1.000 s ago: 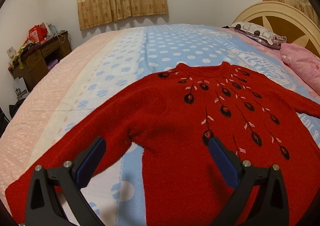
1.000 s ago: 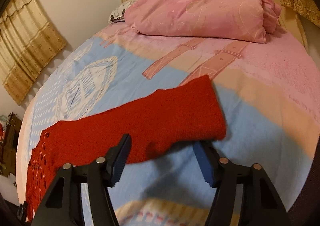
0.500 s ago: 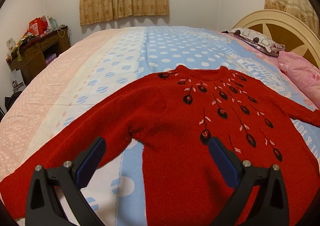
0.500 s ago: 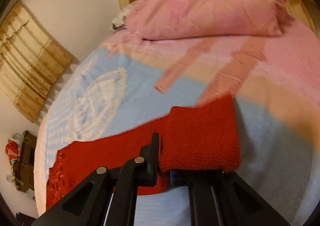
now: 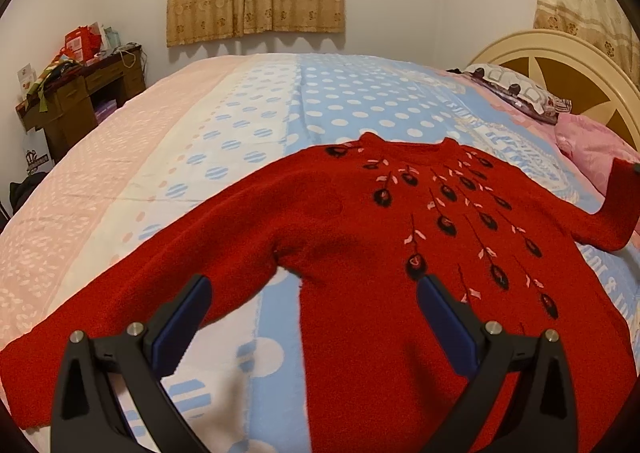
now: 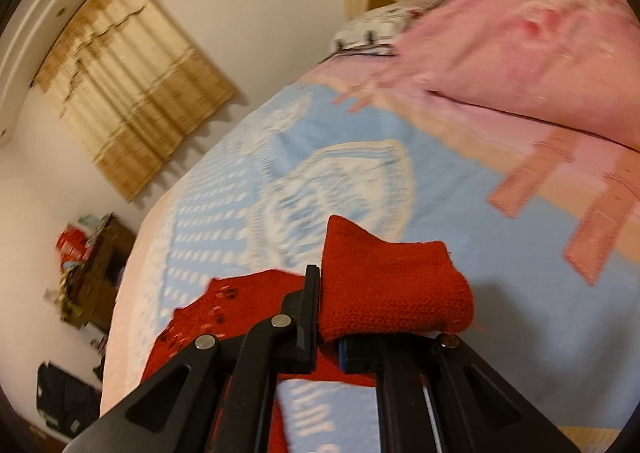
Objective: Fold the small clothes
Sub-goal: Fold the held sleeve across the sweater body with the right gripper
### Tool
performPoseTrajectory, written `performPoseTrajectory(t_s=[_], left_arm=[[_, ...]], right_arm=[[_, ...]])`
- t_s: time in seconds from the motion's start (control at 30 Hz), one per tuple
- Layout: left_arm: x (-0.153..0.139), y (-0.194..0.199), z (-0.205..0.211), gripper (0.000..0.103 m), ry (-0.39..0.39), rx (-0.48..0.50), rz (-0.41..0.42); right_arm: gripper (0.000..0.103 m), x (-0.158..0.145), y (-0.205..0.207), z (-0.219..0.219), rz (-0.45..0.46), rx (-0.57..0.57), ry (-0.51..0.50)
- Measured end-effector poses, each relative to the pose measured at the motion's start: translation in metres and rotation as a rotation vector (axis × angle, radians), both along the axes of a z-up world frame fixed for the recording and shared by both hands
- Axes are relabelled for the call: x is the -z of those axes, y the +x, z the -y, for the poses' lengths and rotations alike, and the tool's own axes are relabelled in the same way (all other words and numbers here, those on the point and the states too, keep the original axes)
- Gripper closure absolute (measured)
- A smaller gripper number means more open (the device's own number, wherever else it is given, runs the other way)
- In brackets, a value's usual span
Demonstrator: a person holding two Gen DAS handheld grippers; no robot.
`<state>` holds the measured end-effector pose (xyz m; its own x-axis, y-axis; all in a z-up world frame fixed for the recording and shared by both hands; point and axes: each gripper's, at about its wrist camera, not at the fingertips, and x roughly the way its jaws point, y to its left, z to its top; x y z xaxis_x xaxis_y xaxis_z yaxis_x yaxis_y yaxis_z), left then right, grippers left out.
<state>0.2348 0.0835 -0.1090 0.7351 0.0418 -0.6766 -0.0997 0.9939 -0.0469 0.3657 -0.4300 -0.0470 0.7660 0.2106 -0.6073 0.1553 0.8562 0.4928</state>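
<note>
With the red knitted sweater (image 5: 360, 237) spread front-up on the blue-and-pink bedspread (image 5: 248, 125), the right gripper (image 6: 328, 333), clamped on its sleeve cuff (image 6: 392, 285), should carry it across the chest smoothly while the left gripper (image 5: 312, 317) hovers agape.

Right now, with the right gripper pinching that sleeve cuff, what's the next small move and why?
Probably carry the sleeve cuff across onto the sweater chest: the right gripper is shut on it, lifted off the bed, while the left gripper hangs open.

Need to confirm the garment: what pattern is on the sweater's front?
Red sweater with black buds on thin stems and pink leaves, clearest in the left wrist view.
</note>
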Motion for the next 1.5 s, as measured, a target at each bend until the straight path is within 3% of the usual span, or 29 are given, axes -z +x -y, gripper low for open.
performPoseTrajectory(t_s=[0.23,0.43,0.6,0.77,0.8,0.87,0.9,0.93,1.03,1.17,1.4,1.5], left_arm=[[-0.011,-0.006,-0.012,0.000,0.010,-0.016,0.020],[-0.022,-0.009,-0.021,0.000,0.028,-0.034,0.041],[-0.022,-0.009,-0.025,0.000,0.039,-0.046,0.035],[-0.020,-0.010,-0.029,0.000,0.055,-0.057,0.022],[-0.020,-0.010,-0.029,0.000,0.060,-0.059,0.020],[-0.020,-0.011,-0.031,0.000,0.068,-0.064,0.016],[-0.020,-0.011,-0.032,0.000,0.071,-0.067,0.014],[-0.020,-0.011,-0.032,0.000,0.073,-0.069,0.012],[-0.020,-0.010,-0.032,0.000,0.082,-0.065,0.002],[-0.025,-0.005,-0.022,0.000,0.076,-0.023,-0.007],[-0.023,0.036,0.031,0.000,-0.006,0.211,-0.111],[-0.006,0.060,0.055,0.010,-0.021,0.256,-0.164]], right_arm=[[0.097,-0.012,0.023,-0.081,0.022,-0.158,-0.021],[0.097,-0.011,0.041,-0.170,0.047,-0.307,-0.105],[0.097,0.016,0.048,-0.250,0.038,-0.445,-0.227],[0.096,0.072,0.043,-0.332,-0.042,-0.630,-0.359],[0.092,0.081,0.042,-0.341,-0.056,-0.654,-0.366],[0.060,0.102,0.035,-0.361,-0.089,-0.733,-0.355],[0.037,0.109,0.032,-0.365,-0.099,-0.771,-0.335],[0.035,0.113,0.026,-0.368,-0.100,-0.795,-0.322],[0.035,0.119,0.011,-0.369,-0.104,-0.857,-0.304],[0.035,0.109,-0.007,-0.338,-0.129,-0.866,-0.254],[0.034,0.102,-0.041,-0.267,-0.124,-0.731,-0.353],[0.034,0.103,-0.049,-0.255,-0.111,-0.705,-0.341]])
